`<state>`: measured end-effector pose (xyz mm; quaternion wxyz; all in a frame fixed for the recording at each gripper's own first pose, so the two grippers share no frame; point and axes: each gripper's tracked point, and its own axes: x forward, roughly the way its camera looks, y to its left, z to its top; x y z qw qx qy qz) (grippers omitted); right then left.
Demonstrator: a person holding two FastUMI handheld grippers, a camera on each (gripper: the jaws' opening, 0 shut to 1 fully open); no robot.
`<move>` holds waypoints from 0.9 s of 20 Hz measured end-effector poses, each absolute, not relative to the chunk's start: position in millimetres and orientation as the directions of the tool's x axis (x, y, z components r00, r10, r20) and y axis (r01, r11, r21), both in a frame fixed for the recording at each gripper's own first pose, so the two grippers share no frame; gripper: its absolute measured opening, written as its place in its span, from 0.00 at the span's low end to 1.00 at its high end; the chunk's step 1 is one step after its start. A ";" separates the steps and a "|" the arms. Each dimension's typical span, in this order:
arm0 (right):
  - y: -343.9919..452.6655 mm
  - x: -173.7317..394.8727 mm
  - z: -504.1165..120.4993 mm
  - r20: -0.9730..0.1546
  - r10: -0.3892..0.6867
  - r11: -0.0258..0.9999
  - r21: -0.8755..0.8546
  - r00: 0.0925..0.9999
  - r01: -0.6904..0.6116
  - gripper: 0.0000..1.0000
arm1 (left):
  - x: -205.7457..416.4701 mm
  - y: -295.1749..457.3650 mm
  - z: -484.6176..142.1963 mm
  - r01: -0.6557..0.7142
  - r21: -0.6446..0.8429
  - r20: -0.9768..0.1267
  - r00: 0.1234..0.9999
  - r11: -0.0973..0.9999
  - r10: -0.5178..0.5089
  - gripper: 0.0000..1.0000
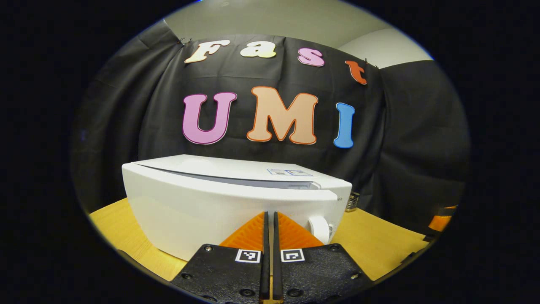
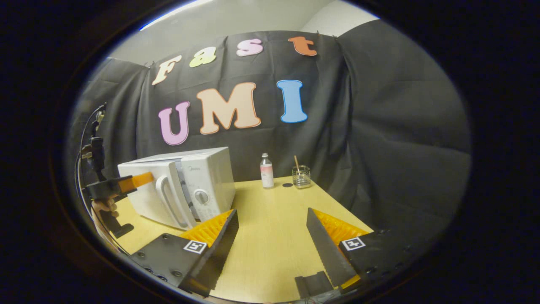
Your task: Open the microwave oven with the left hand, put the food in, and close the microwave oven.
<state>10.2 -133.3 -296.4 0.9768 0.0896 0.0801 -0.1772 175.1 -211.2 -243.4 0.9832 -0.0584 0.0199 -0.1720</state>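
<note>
Left gripper [image 1: 270, 219] fingers pressed together, nothing between them, tips right at the white microwave oven [image 1: 236, 202] door face, contact not clear. Right gripper view shows the same left gripper [image 2: 145, 178] from farther off, held by a hand [image 2: 103, 206], its tip against the door panel to the left of the door handle [image 2: 171, 200], not on it. Door looks shut.

Right gripper [image 2: 272, 219] fingers spread wide, empty, bare wooden table [image 2: 270, 236] between them. Microwave sits ahead-left of these fingers, control dial [image 2: 201, 196] just past the left fingertip. Ahead and beyond: small bottle [image 2: 266, 171], then a glass container [image 2: 301, 176] with a stick in it, near the cloth wall. Food item not identifiable; can't tell whether either of those is it.

Risks, judged:
- closed fingers can't hook the handle; pushing the panel would shove the oven back on the table
- left tip is off the handle, needs to shift right and open first
- door likely swings out toward the right gripper, which sits near its arc; collision possible
- right gripper holds no food yet
</note>
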 end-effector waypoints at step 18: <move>-160.3 4.8 -309.8 -0.216 -0.390 0.896 0.134 0.895 0.422 0.99 | 195.5 -219.1 -241.4 0.292 -0.113 0.009 0.956 0.950 -0.292 0.01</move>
